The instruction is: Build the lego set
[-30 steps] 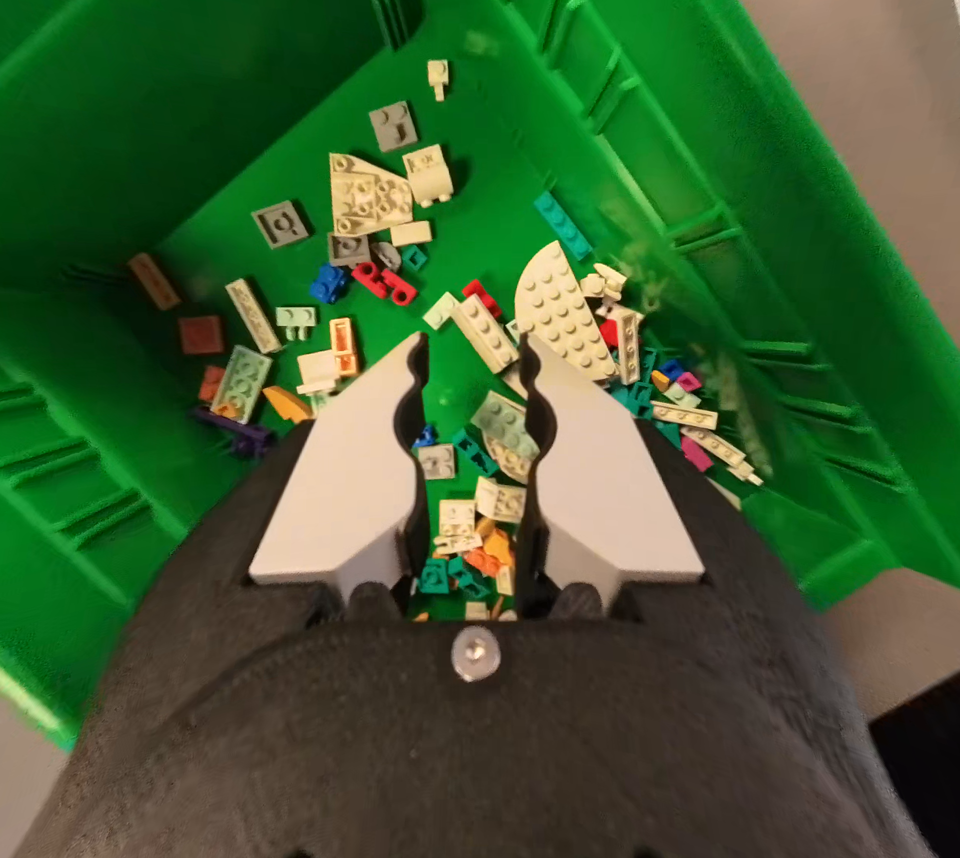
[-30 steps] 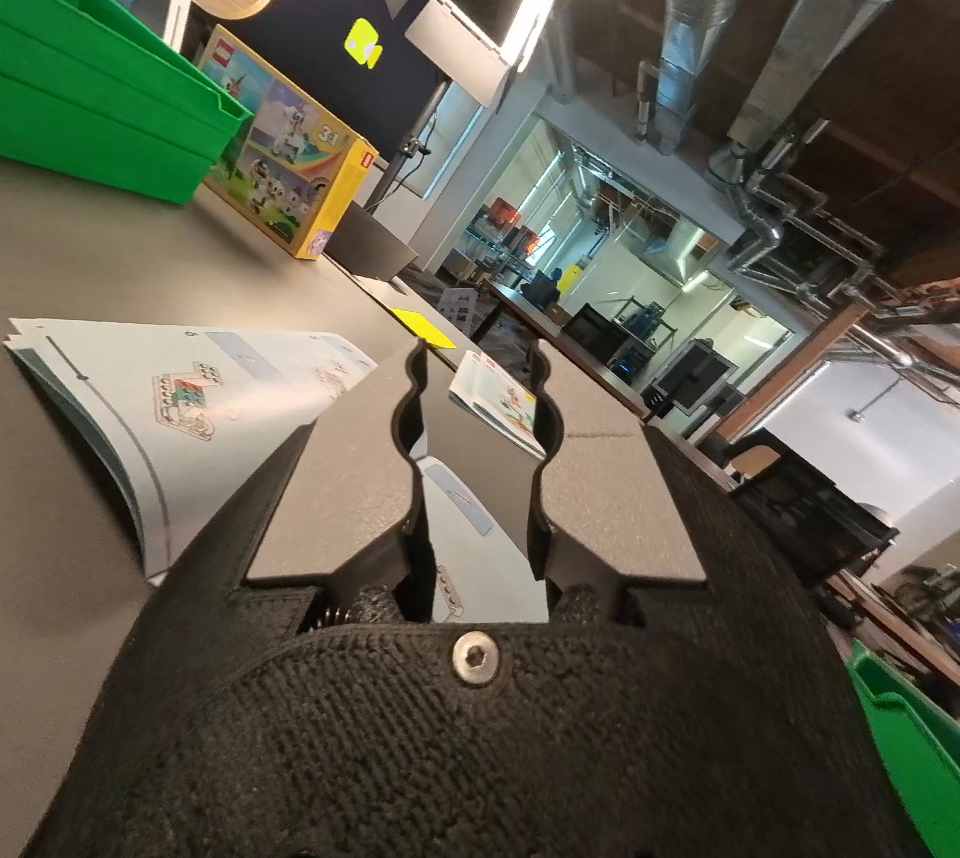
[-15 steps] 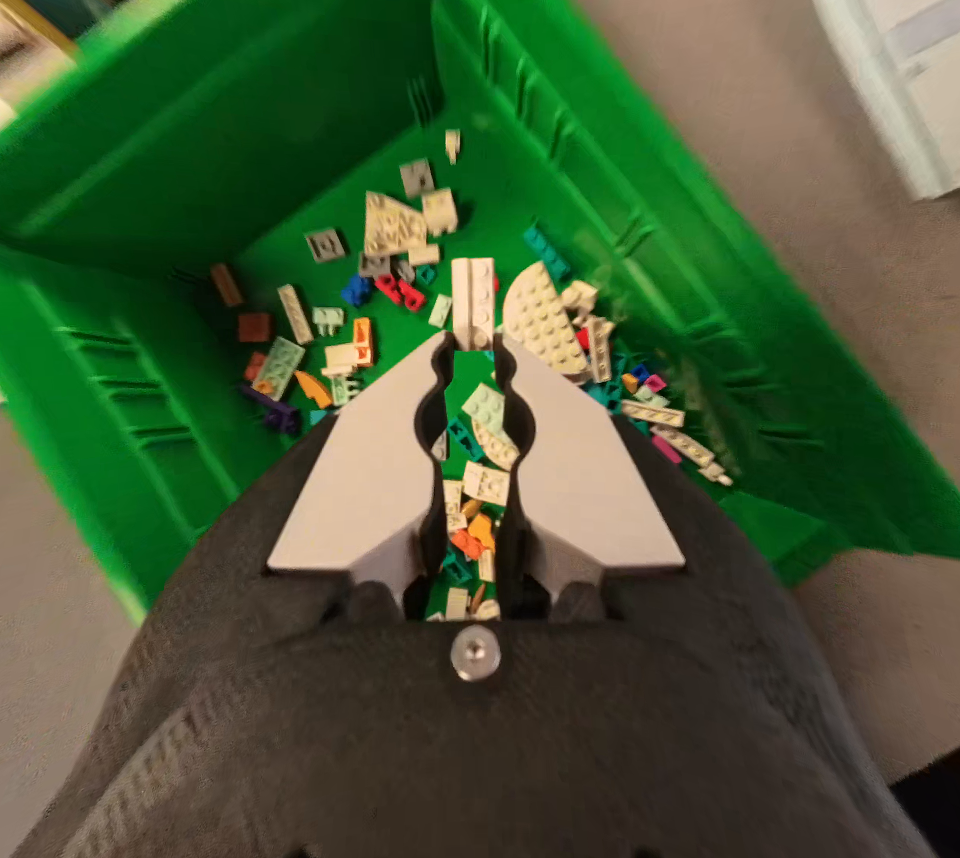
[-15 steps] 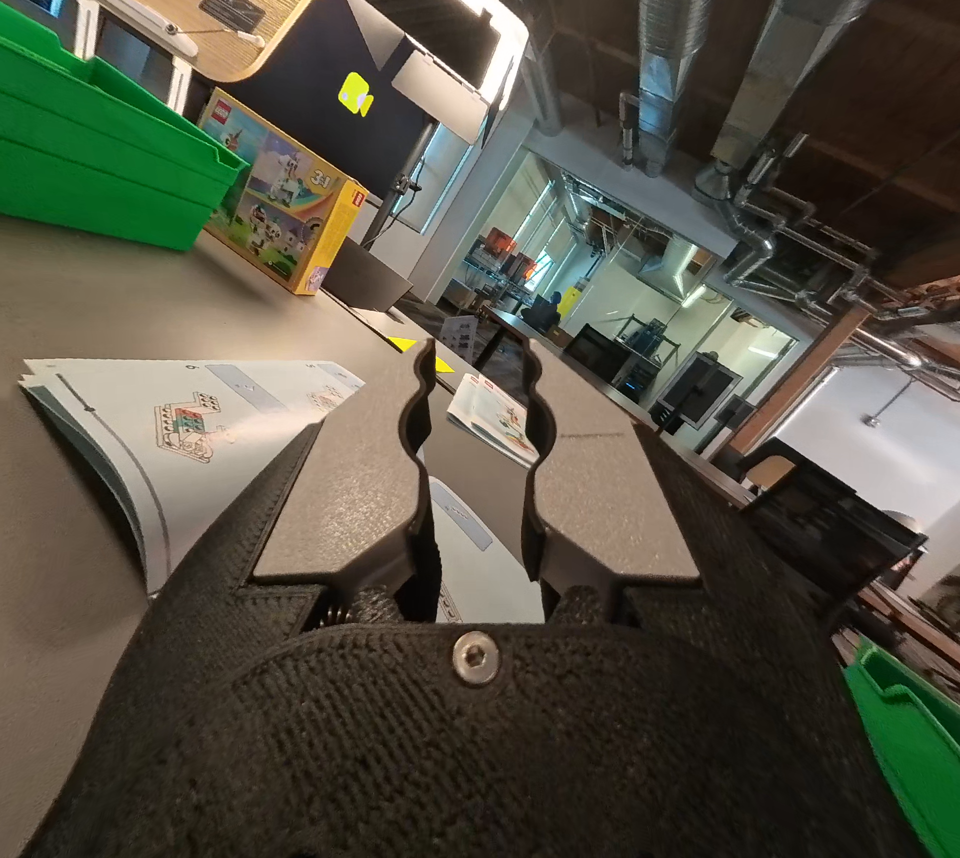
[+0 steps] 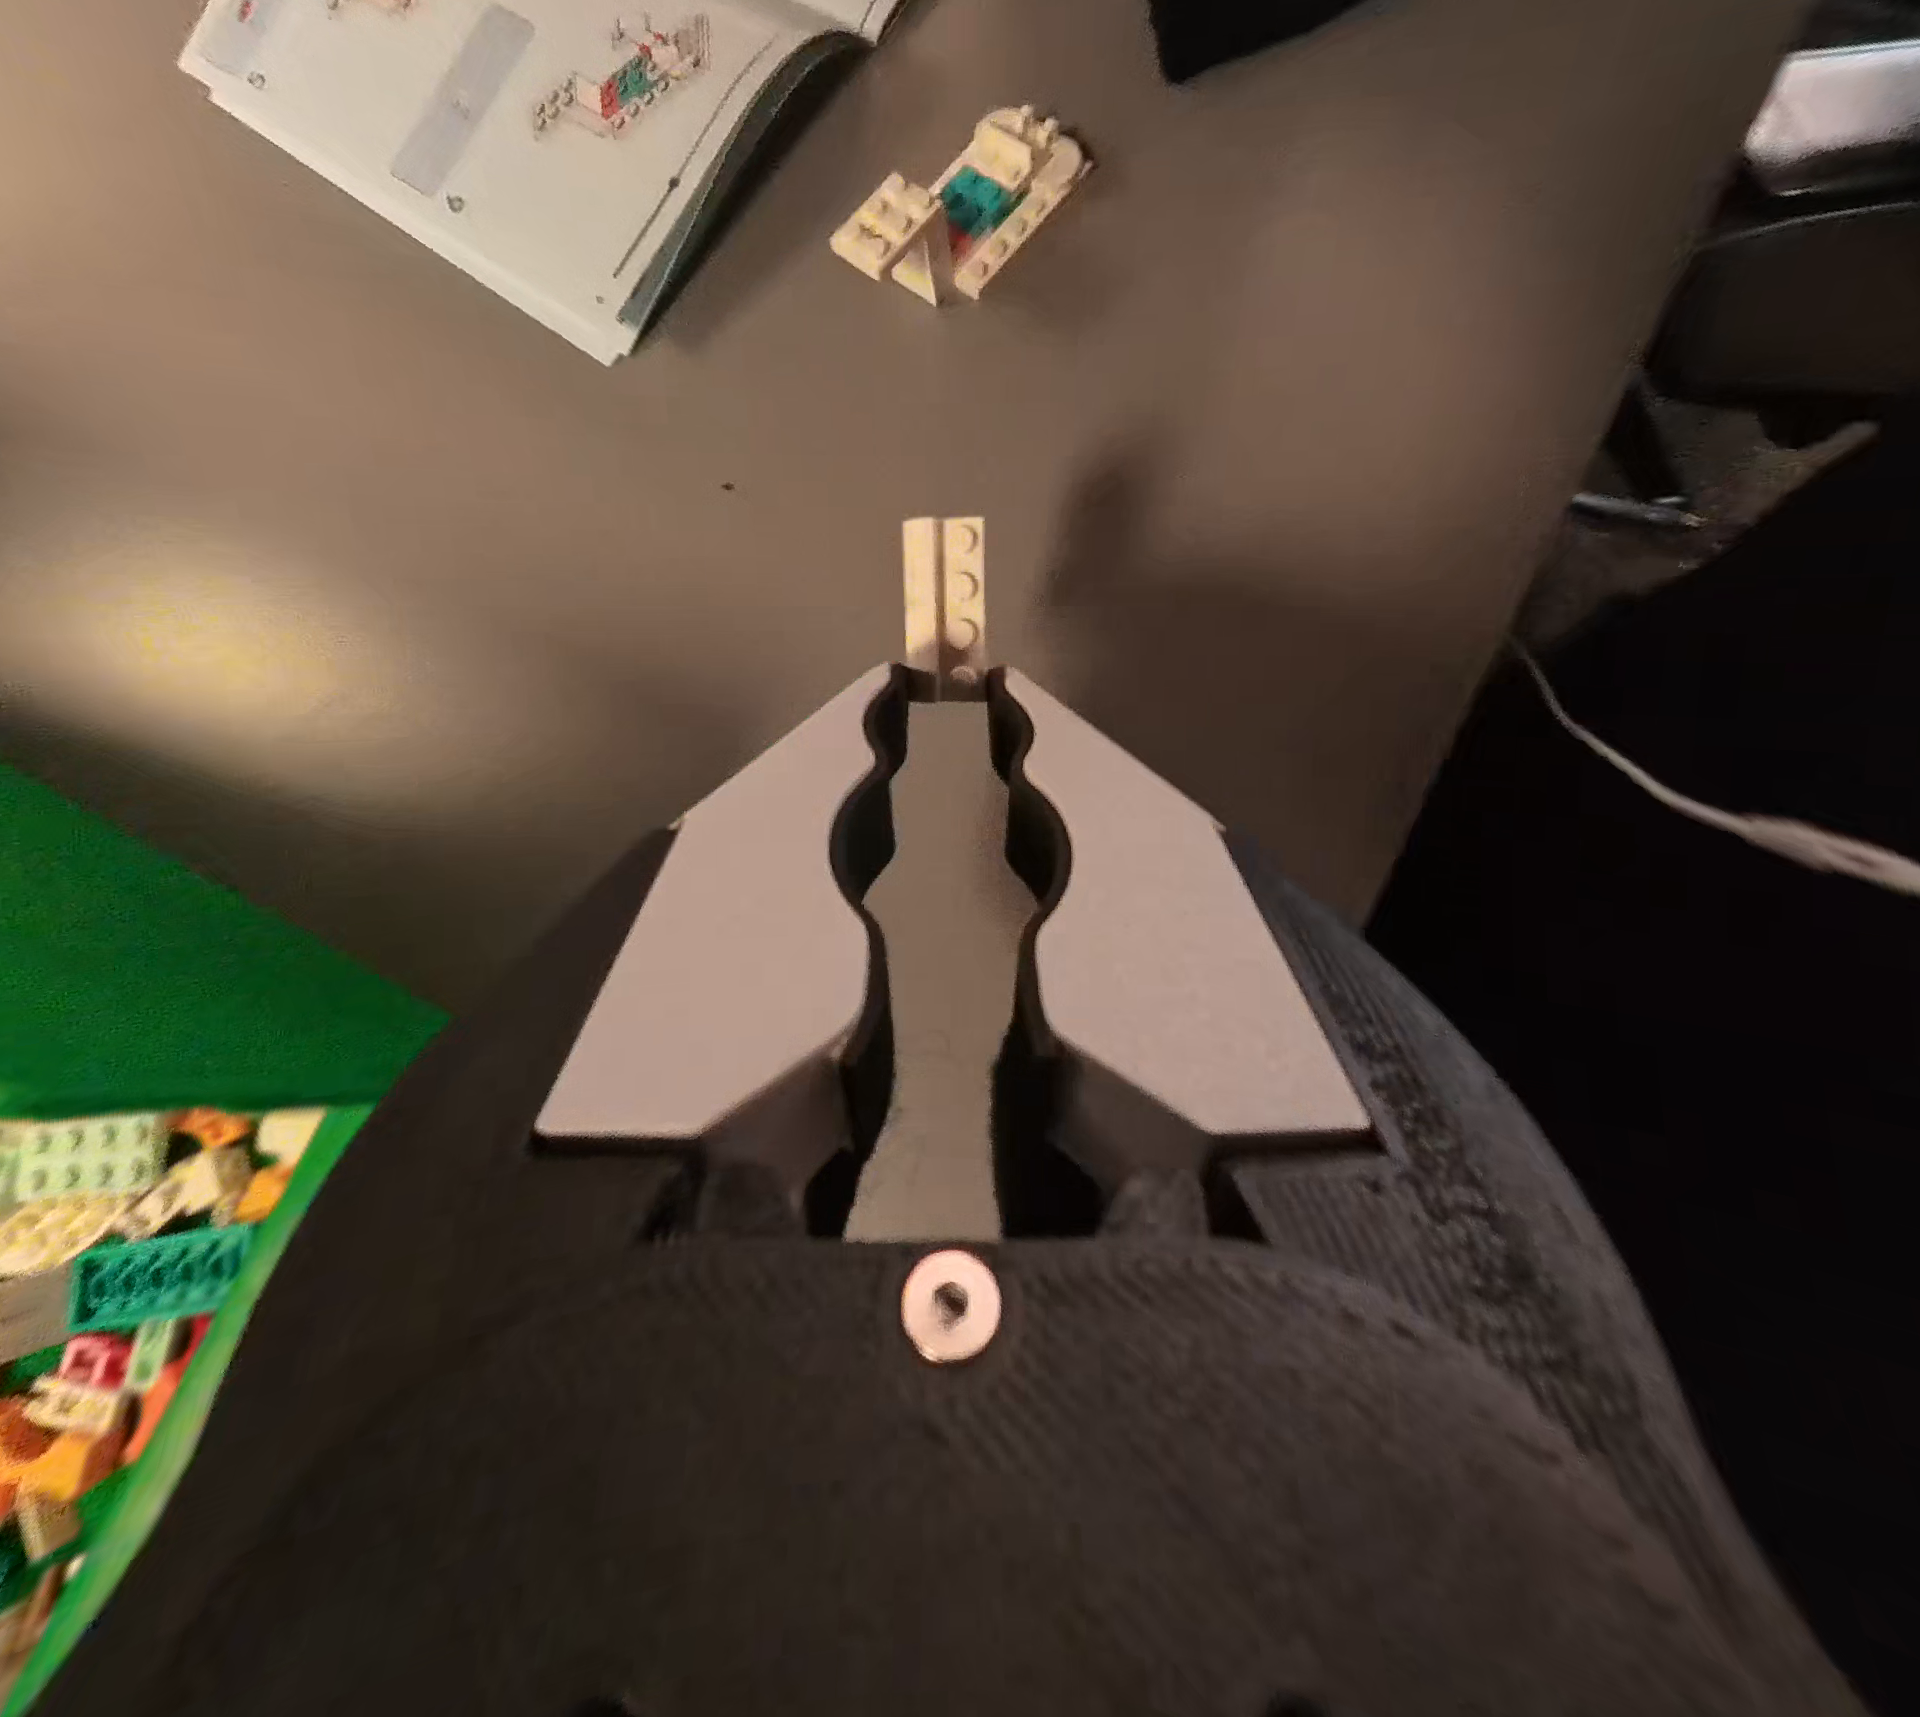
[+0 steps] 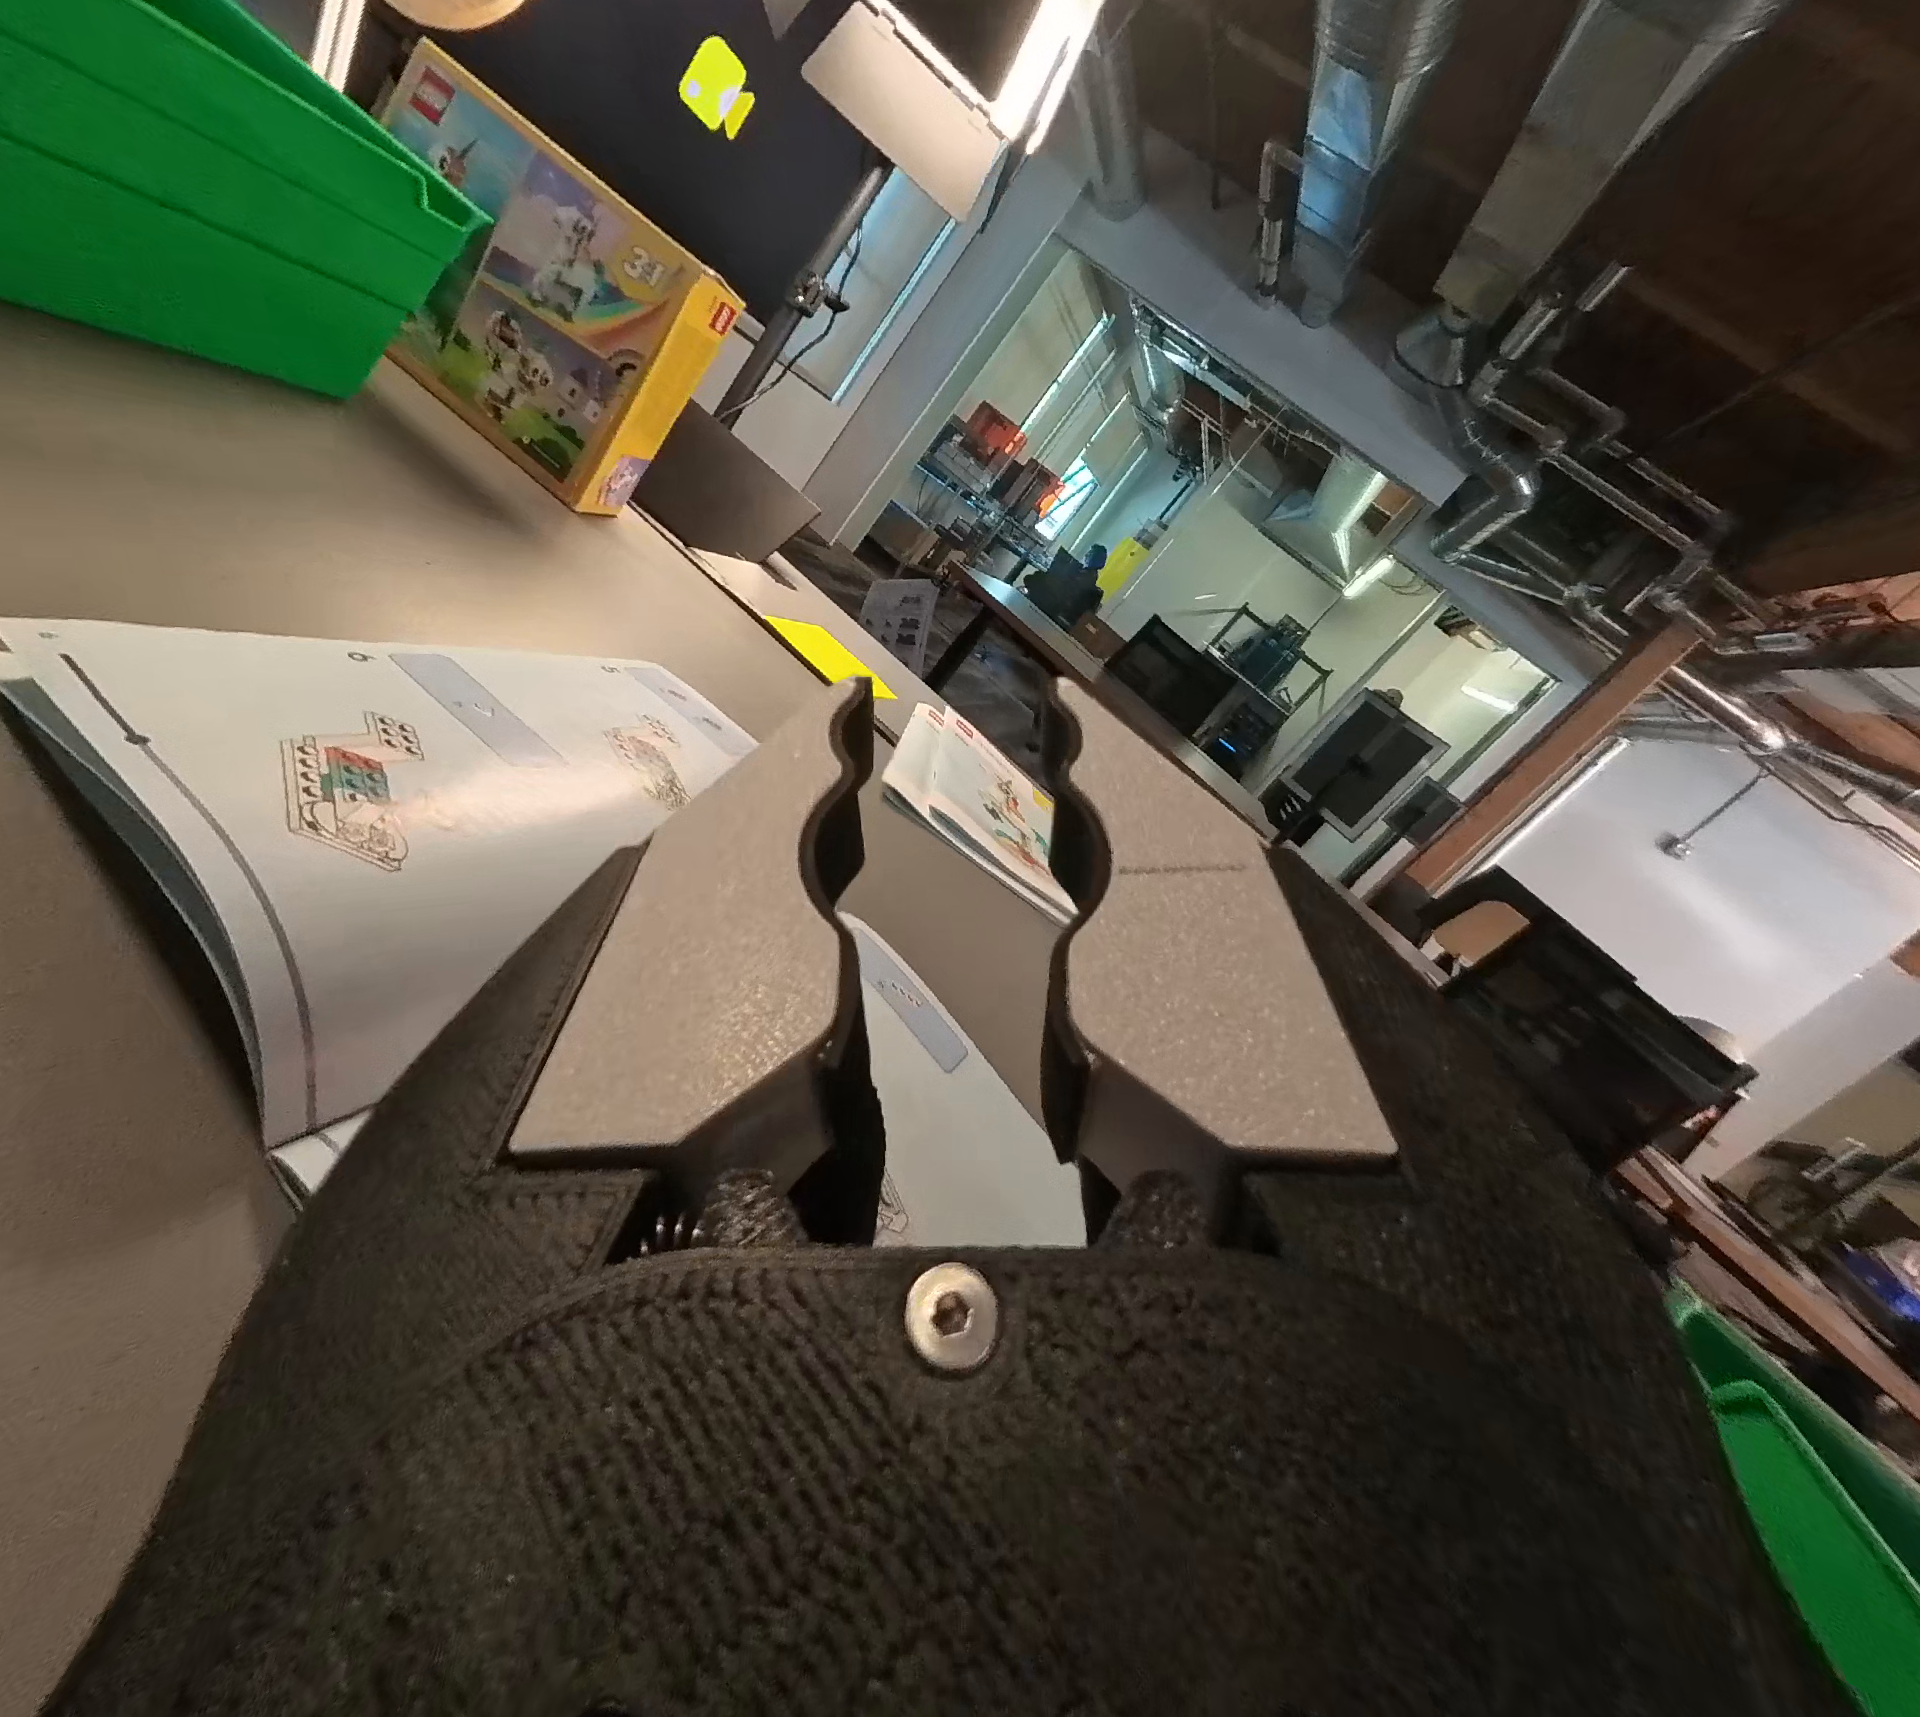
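Left gripper (image 5: 943, 680): fingers nearly closed, clamped on the near end of a cream studded plate (image 5: 943, 592), which projects straight forward from the tips and hangs above the grey table (image 5: 436, 462). At lower left, nearest the camera, the corner of a green bin (image 5: 156, 971) holds loose bricks (image 5: 114, 1252) in cream, teal, red and orange — detail there is blurred. Farther along the table, ahead of the held plate and well apart from it, lies the partial build (image 5: 961, 207): cream pieces with a teal block at its centre. Just left of the build an open instruction booklet (image 5: 488, 67) lies flat.

Right gripper (image 6: 961, 711): fingers parted by a clear gap, nothing between them, held low over the same table. The booklet's open page (image 6: 343, 763) sits just beside its left finger; a second, closed booklet (image 6: 971, 784) shows through the gap. Beyond — stacked green bins (image 6: 187, 192) at far left, with the set's box (image 6: 566, 337) standing beside them.
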The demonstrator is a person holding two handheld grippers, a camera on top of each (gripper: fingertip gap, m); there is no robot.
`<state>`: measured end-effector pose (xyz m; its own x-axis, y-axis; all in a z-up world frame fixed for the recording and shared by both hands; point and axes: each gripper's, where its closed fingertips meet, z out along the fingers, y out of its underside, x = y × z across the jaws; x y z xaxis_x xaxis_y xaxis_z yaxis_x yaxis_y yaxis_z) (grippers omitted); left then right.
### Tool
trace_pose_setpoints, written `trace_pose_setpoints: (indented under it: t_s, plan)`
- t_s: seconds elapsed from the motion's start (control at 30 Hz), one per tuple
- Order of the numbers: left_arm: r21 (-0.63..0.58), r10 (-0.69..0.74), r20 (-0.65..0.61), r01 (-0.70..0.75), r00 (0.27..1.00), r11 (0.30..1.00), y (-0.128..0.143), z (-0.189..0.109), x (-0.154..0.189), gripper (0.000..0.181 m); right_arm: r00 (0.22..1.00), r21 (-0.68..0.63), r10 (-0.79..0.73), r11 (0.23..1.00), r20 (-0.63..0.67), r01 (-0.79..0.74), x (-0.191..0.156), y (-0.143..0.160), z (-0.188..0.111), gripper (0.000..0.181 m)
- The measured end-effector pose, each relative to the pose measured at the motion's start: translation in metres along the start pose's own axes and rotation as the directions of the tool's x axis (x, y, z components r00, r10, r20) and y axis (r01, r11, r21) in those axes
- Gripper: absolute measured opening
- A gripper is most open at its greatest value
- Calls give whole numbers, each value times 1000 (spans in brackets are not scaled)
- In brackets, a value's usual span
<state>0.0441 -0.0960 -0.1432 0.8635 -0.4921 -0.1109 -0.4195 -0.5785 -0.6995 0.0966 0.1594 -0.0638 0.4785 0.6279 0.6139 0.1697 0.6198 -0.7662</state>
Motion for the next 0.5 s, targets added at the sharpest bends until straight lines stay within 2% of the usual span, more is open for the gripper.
trace_pose_setpoints:
  t_s: [0.03,0.23,0.33,0.4,0.5]
  plan:
    - [2,-2,17,2,1000,1000,0,9,-1,14,1000,-7,-8,1000,-3,7,0,1,0,31]
    - [-103,36,51,-31,998,994,15,37,-5,14,999,-42,-33,999,-32,31,4,6,2,33]
    - [-77,38,55,-33,998,996,12,39,-5,26,998,-55,-33,998,-51,30,8,8,2,33]
    - [-15,40,47,-40,998,999,6,36,-3,31,998,-60,-34,998,-59,30,9,9,2,32]
    - [167,28,-4,-27,1000,986,-12,14,7,31,997,-61,-36,998,-67,31,10,9,1,32]
